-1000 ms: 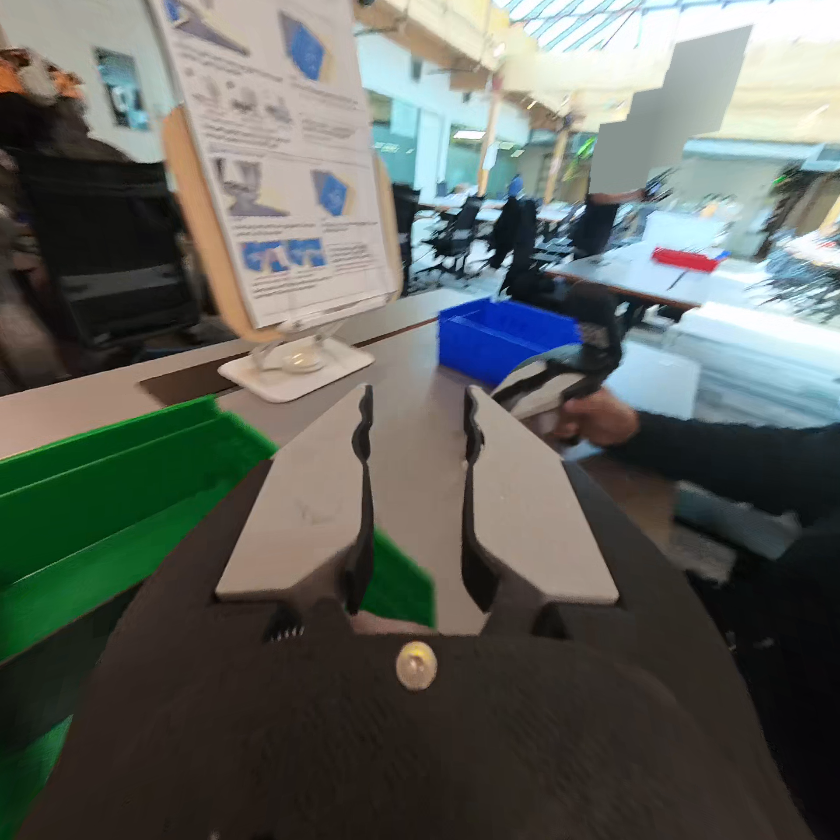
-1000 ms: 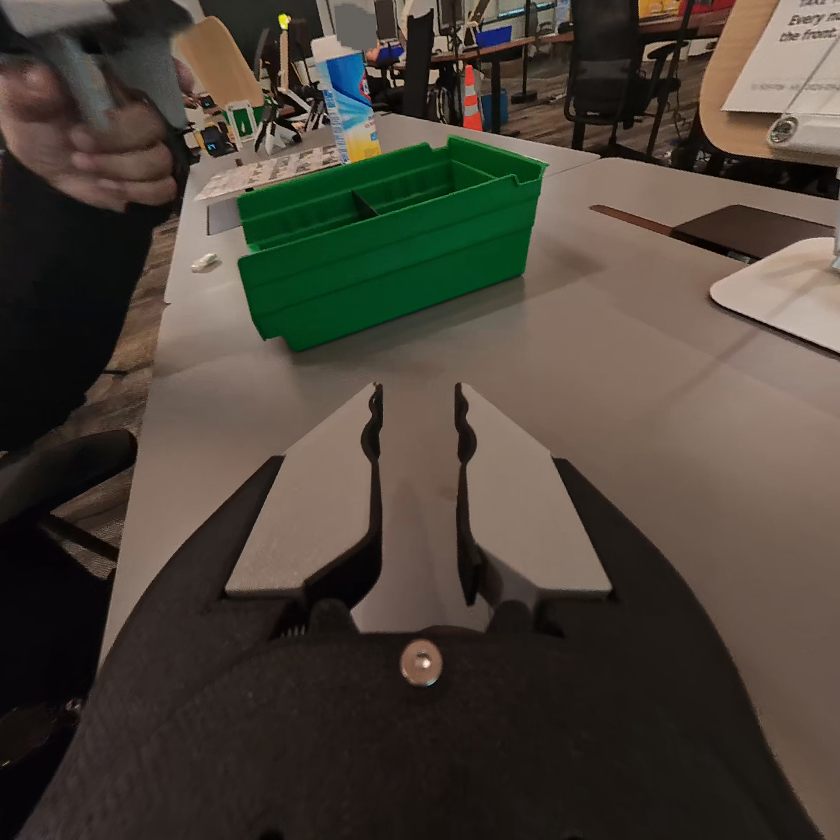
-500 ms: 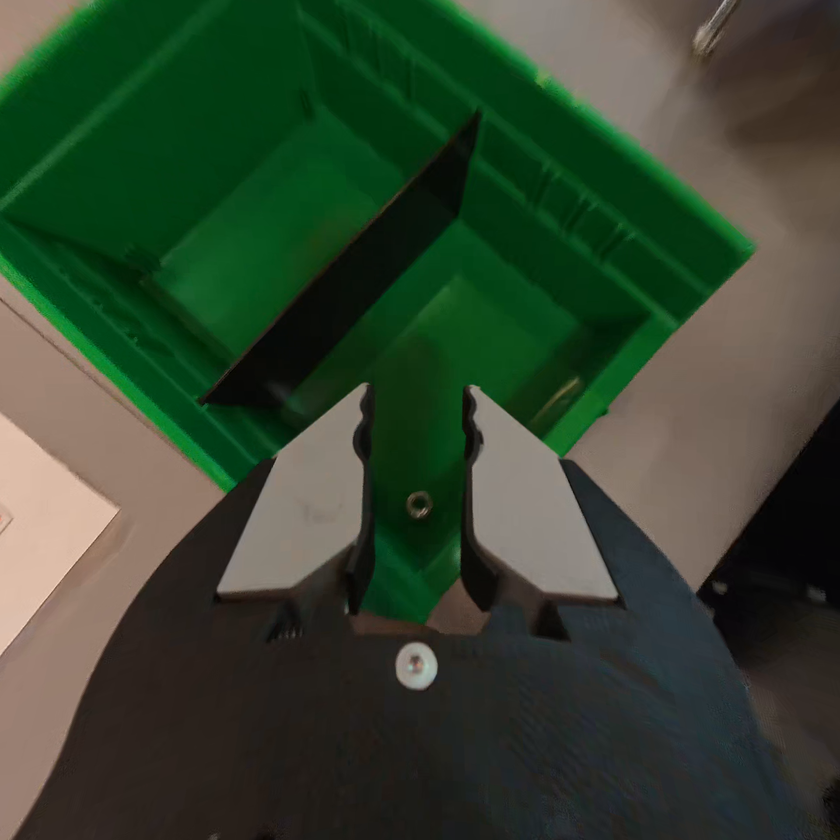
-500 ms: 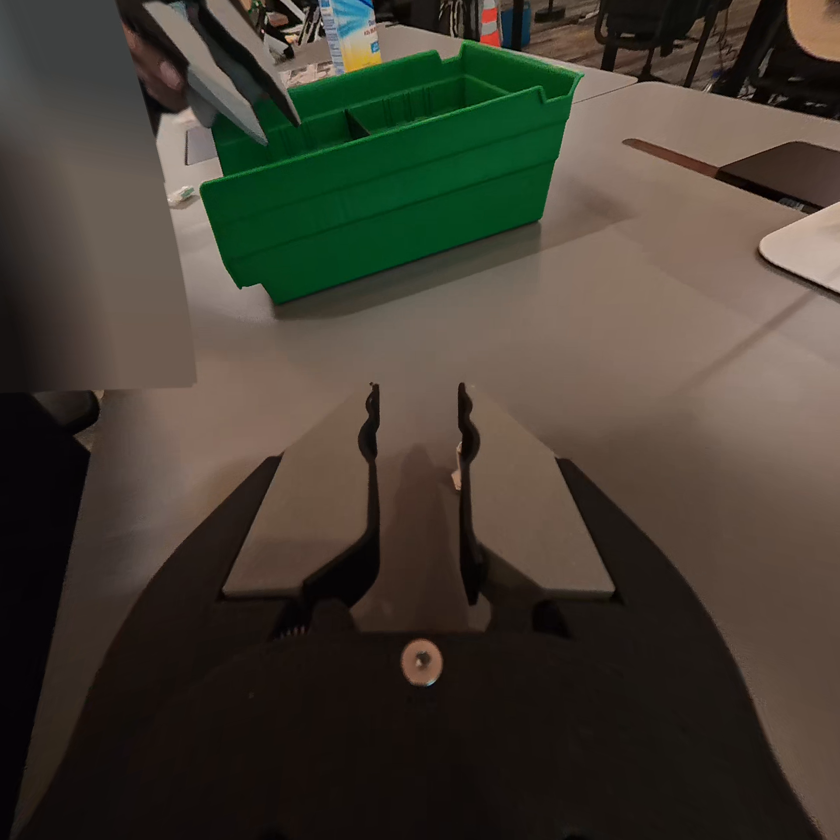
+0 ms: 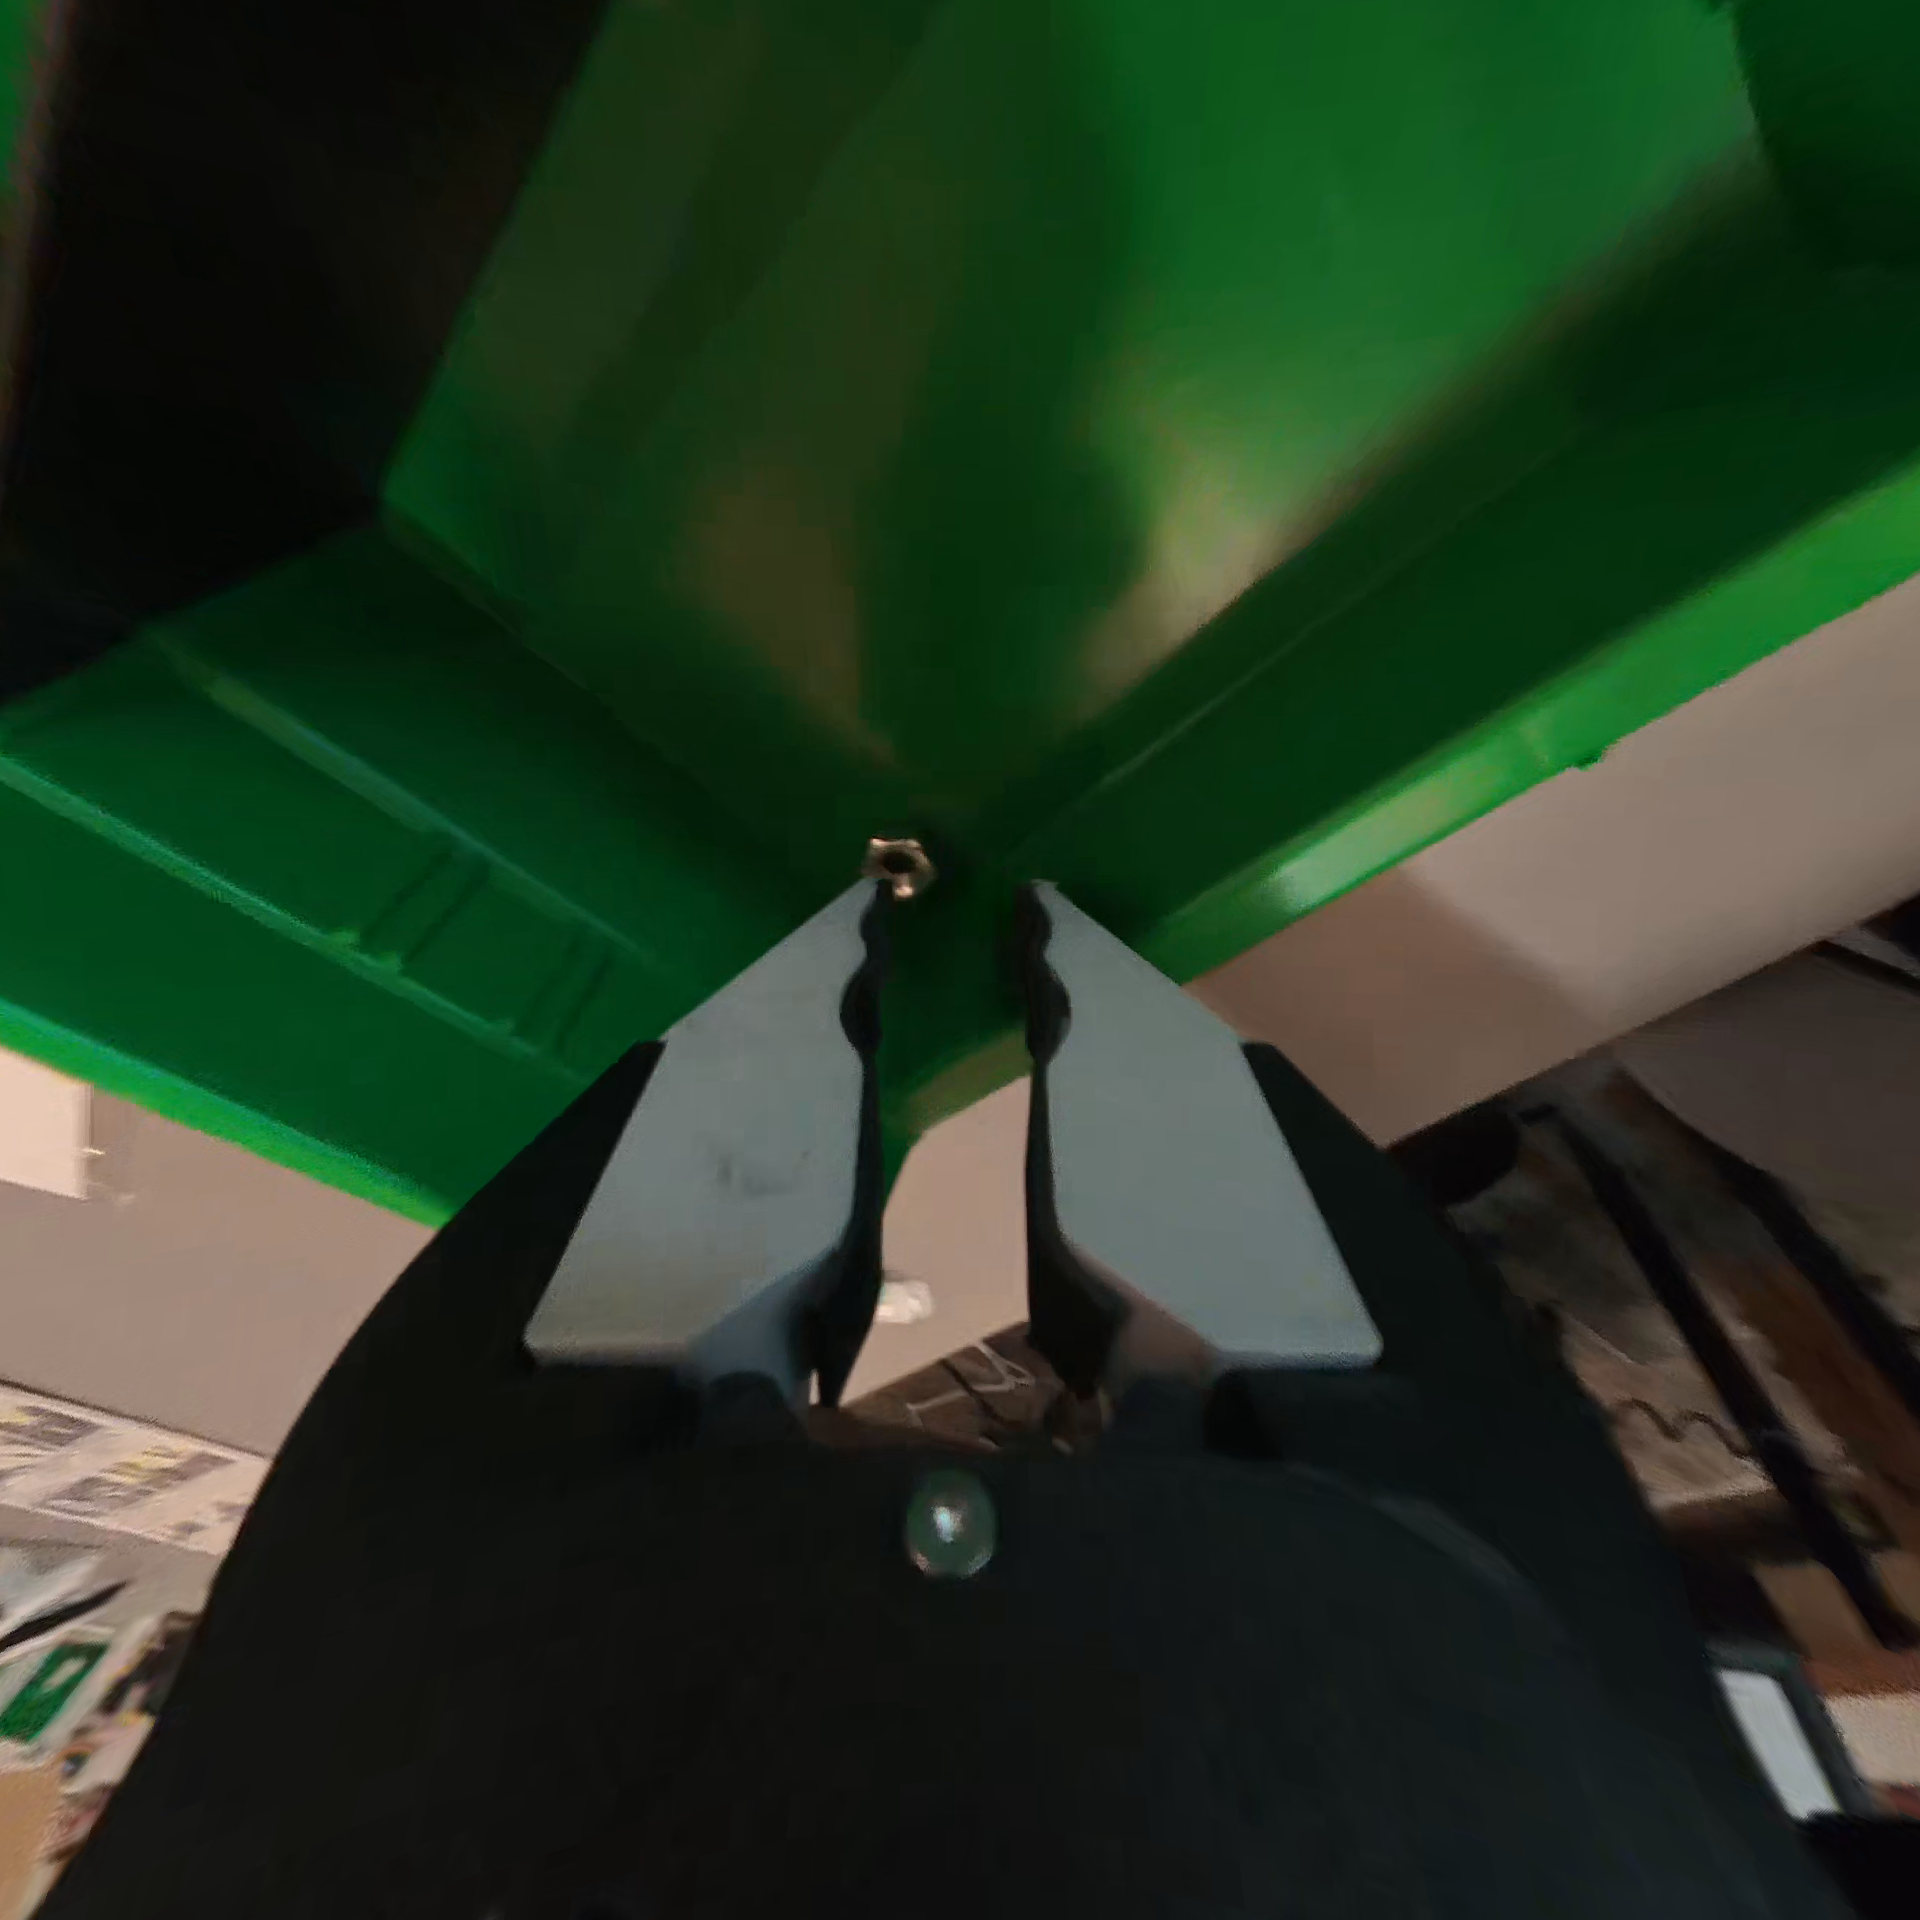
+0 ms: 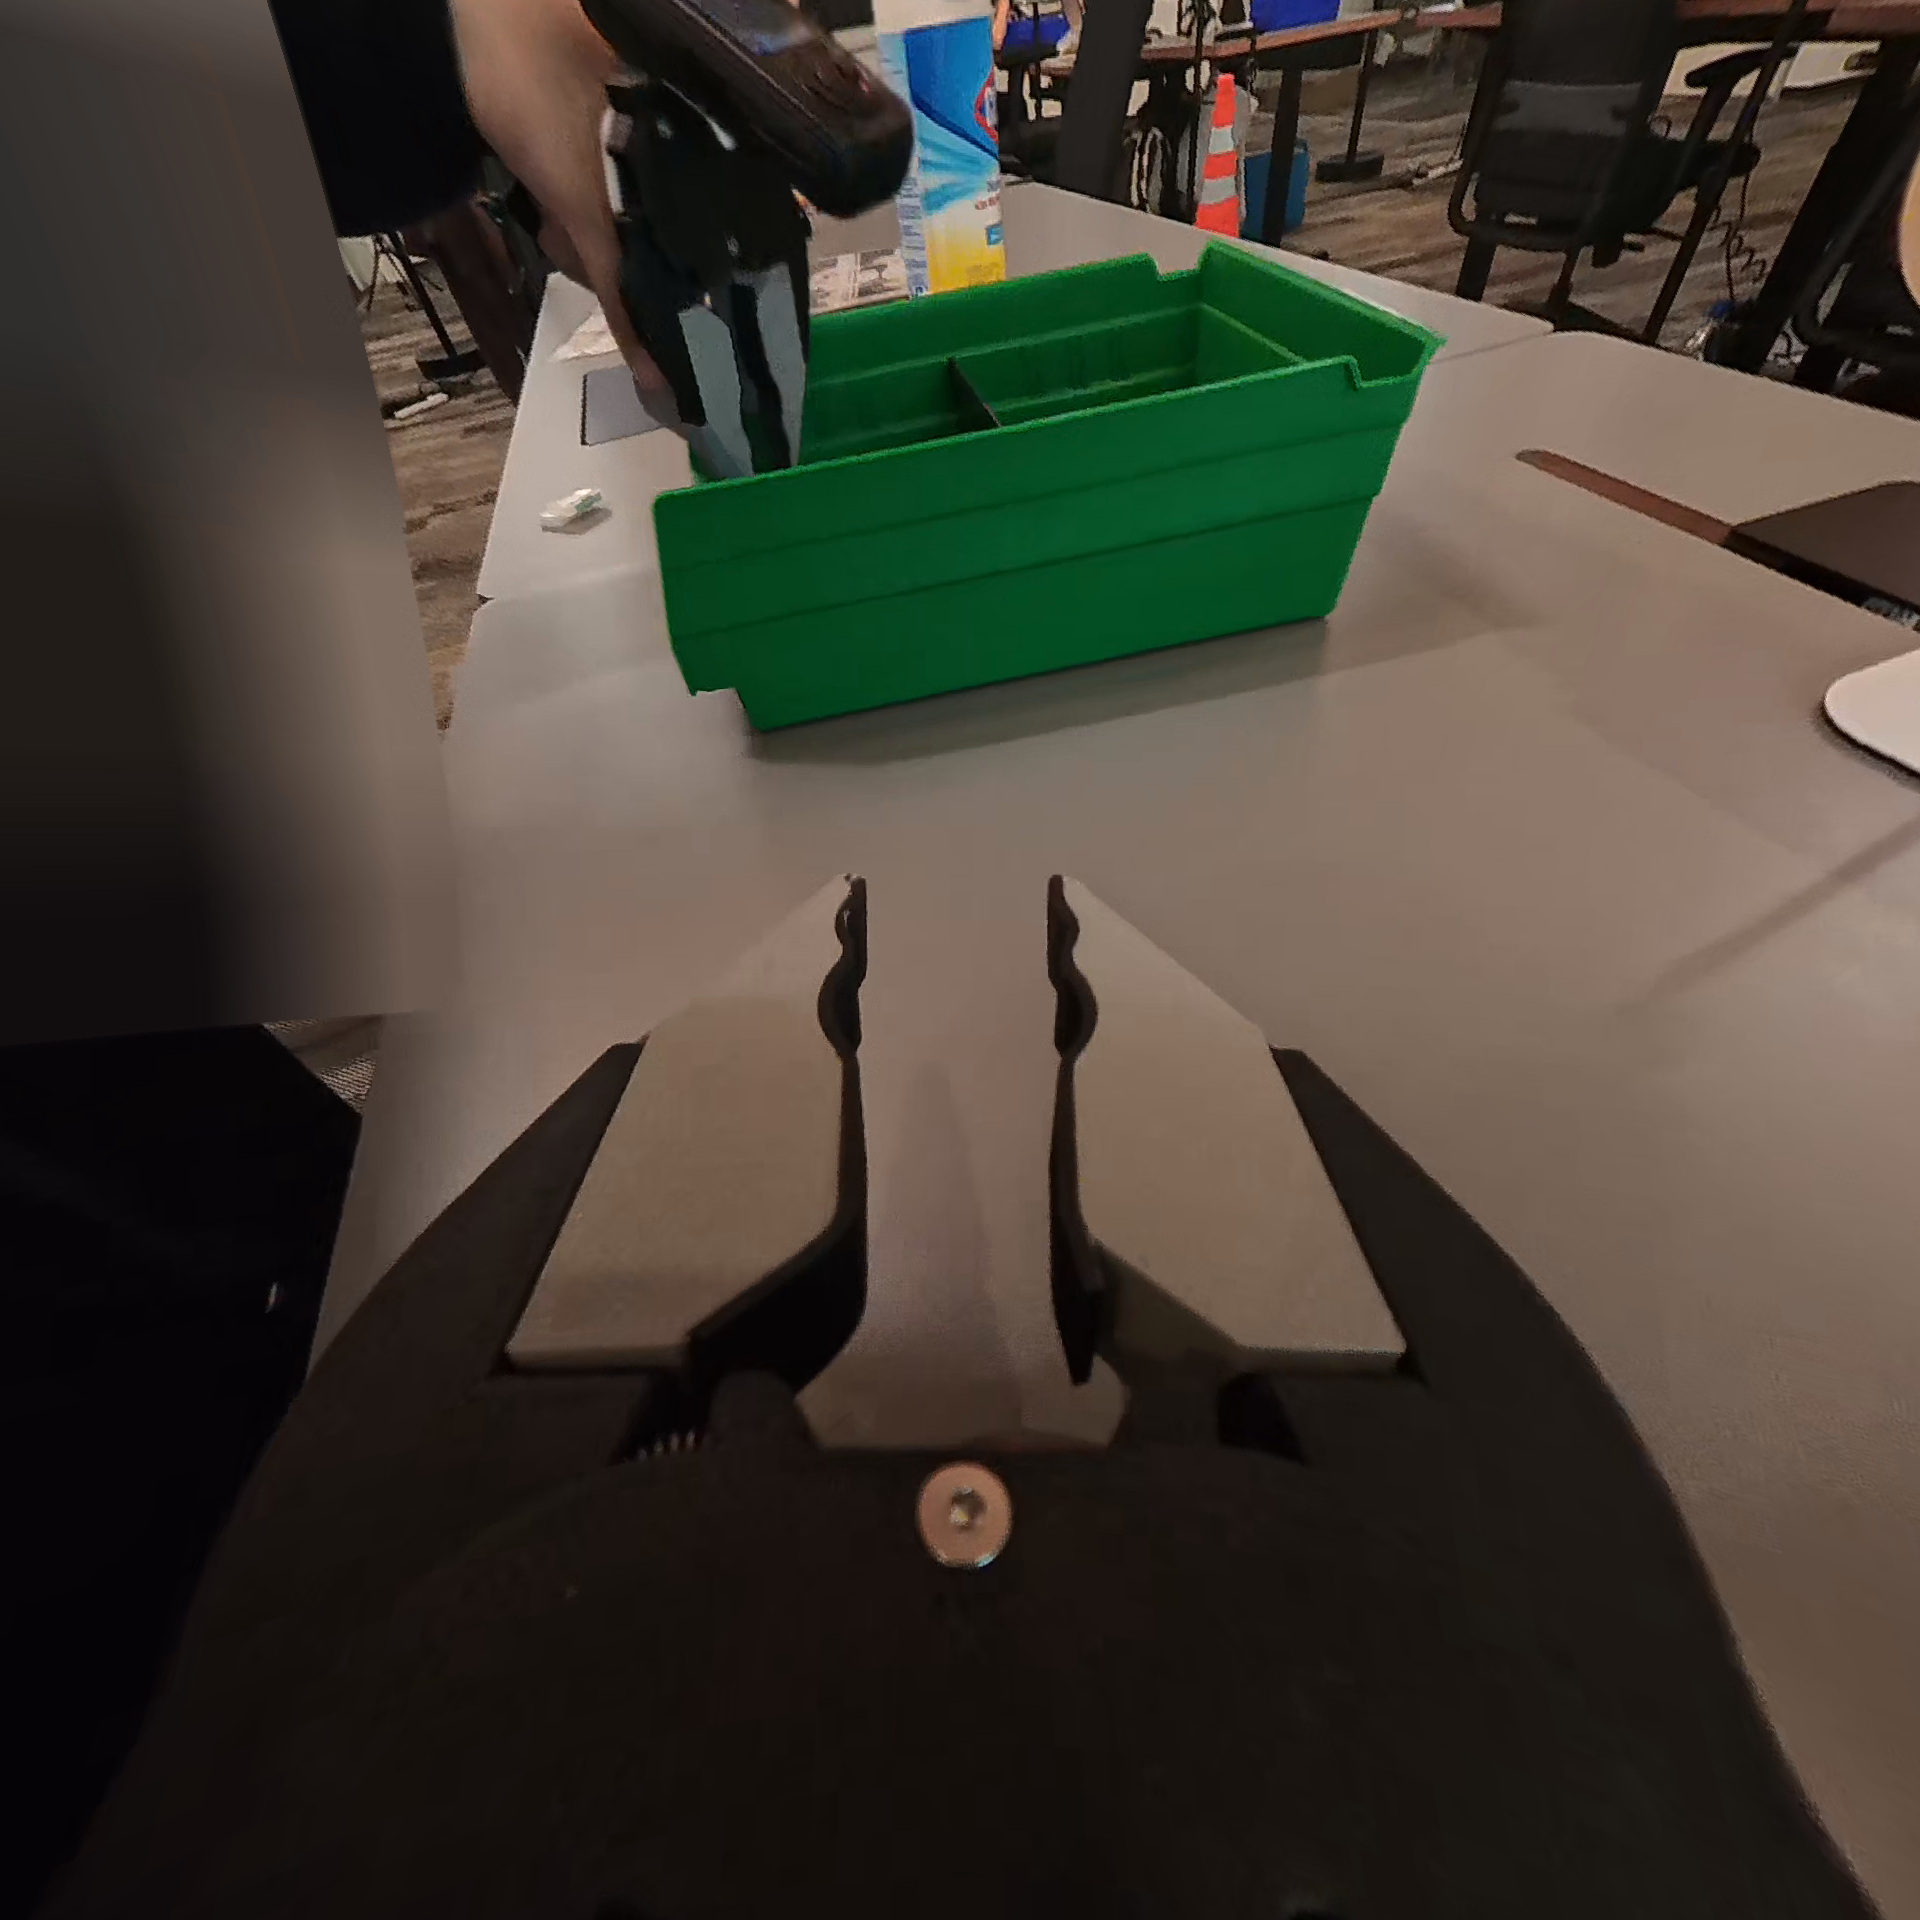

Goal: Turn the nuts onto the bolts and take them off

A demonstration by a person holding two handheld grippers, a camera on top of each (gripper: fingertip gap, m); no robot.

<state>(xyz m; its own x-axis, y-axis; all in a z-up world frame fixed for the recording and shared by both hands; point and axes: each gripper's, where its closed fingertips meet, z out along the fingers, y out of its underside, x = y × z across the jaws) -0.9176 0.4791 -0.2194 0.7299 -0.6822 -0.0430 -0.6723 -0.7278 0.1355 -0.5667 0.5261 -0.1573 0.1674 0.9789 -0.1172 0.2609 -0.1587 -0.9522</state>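
Observation:
A small metal nut [image 5: 900, 861] lies on the floor of the green bin [image 5: 312, 831], in the corner of its near compartment. My left gripper [image 5: 951, 891] is open and reaches down into that compartment, with its left fingertip right at the nut. In the right wrist view the left gripper [image 6: 743, 416] dips into the left end of the green bin [image 6: 1029, 582]. My right gripper [image 6: 954, 888] is open and empty, low over the grey table [image 6: 1351, 883], well in front of the bin. No bolt shows.
A black divider [image 6: 975, 395] splits the bin. A spray bottle [image 6: 951, 156] stands behind it. A white stand base [image 6: 1875, 707] sits at the right, a dark inset panel [image 6: 1829, 540] beyond it. A small white object [image 6: 574, 507] lies near the table's left edge. Tip to tip, the grippers are about 35 cm apart.
My left gripper has swung down from above the bin into its near compartment, closing in on the nut. My right gripper has stayed low over the table, open.

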